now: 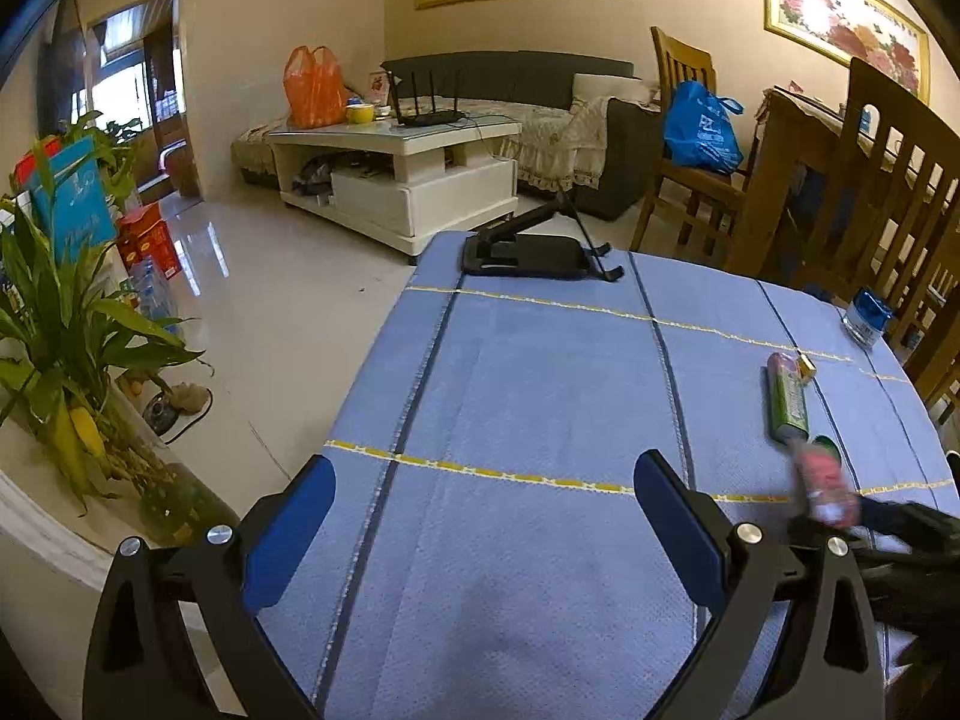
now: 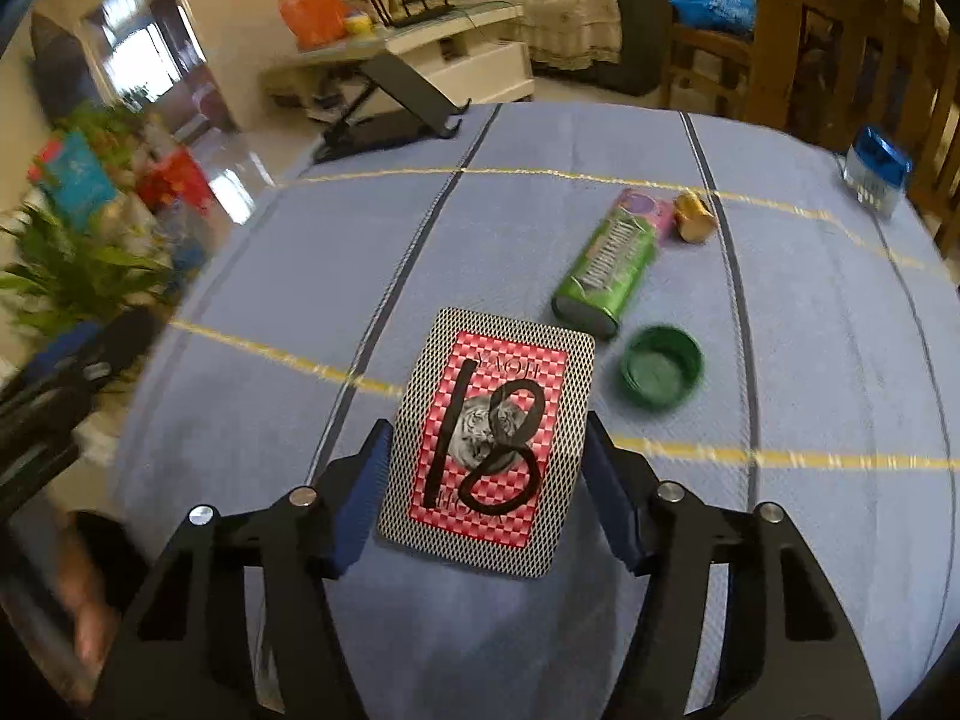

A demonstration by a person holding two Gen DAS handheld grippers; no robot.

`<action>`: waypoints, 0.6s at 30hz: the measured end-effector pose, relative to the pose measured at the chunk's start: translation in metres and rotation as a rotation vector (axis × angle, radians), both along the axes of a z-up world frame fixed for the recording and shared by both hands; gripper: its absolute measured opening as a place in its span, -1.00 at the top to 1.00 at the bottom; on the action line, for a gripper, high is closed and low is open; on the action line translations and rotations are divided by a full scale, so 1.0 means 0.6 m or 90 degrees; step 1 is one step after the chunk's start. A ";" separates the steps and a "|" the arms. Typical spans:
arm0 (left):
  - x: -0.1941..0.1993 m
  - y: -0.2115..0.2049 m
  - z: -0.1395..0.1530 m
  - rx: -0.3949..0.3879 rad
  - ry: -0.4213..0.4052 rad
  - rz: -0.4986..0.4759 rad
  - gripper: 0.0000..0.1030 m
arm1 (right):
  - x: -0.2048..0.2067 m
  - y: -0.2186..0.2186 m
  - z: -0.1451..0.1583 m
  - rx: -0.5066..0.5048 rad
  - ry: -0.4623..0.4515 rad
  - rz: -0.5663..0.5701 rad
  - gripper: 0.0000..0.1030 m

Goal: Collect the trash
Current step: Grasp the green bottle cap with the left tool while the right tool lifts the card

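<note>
Over a blue-clothed bench (image 2: 810,360), our right gripper (image 2: 489,468) brackets a playing card (image 2: 489,444) marked "18" in black pen, a blue pad hard against each long edge. We judge the card to be pinched edge to edge, though we cannot see how firmly the pads bite. Our left gripper (image 1: 486,516) hangs spread over bare cloth to the left, with nothing between its pads.

The rest of the trash lies just beyond the card: a green bottle cap (image 2: 660,367) just to its right, a green tube (image 2: 606,264) on its side beyond that, and a small gold object (image 2: 695,217) touching the tube's far end. A blue-lidded jar (image 2: 876,174) stands well apart at the far right edge.

The risk we see is the card itself. Thin and stiff, squeezed across its width, it could bow and spring free, or pivot and slip out if we lift too quickly. Pressing harder would only crease it. Should it drop, it could slide off the near edge to the floor. A careless sweep rightward might also knock the cap or set the tube rolling.
</note>
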State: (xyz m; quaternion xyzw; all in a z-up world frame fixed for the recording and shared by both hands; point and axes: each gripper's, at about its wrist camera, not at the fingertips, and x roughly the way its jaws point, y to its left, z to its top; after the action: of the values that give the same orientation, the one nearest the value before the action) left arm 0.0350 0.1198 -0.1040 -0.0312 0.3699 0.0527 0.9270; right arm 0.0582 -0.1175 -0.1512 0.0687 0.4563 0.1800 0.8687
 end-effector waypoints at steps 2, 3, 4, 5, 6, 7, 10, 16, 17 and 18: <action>-0.002 -0.012 -0.003 -0.007 -0.001 -0.024 -0.87 | -0.013 -0.049 0.020 0.037 -0.008 -0.027 -0.19; -0.002 -0.020 -0.004 -0.009 -0.002 -0.037 -0.87 | -0.020 -0.082 0.031 0.063 -0.016 -0.040 -0.19; -0.003 -0.035 -0.007 -0.007 0.001 -0.058 -0.87 | -0.028 -0.125 0.044 0.076 -0.028 -0.069 -0.19; -0.002 -0.052 -0.011 0.001 0.009 -0.077 -0.87 | -0.035 -0.168 0.055 0.076 -0.043 -0.100 -0.19; -0.002 -0.071 -0.013 0.013 0.016 -0.093 -0.87 | -0.039 -0.197 0.062 0.074 -0.053 -0.120 -0.19; -0.002 -0.098 -0.015 0.025 0.022 -0.116 -0.87 | -0.043 -0.242 0.069 0.071 -0.066 -0.154 -0.19; 0.010 -0.159 -0.011 -0.012 0.047 -0.173 -0.87 | -0.051 -0.349 0.075 0.067 -0.084 -0.227 -0.20; 0.061 -0.278 -0.016 -0.054 0.069 -0.197 -0.84 | -0.051 -0.475 0.047 0.069 -0.120 -0.297 -0.20; 0.071 -0.294 -0.024 -0.050 0.082 -0.195 -0.73 | -0.053 -0.483 0.035 0.082 -0.118 -0.301 -0.20; 0.079 -0.304 -0.032 -0.054 0.095 -0.192 -0.62 | -0.053 -0.492 0.023 0.096 -0.105 -0.304 -0.20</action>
State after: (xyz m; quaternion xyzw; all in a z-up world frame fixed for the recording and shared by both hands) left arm 0.0825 -0.0626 -0.1231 -0.0109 0.4399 -0.1005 0.8923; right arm 0.0263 -0.4127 -0.1372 0.2235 0.3399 0.0084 0.9134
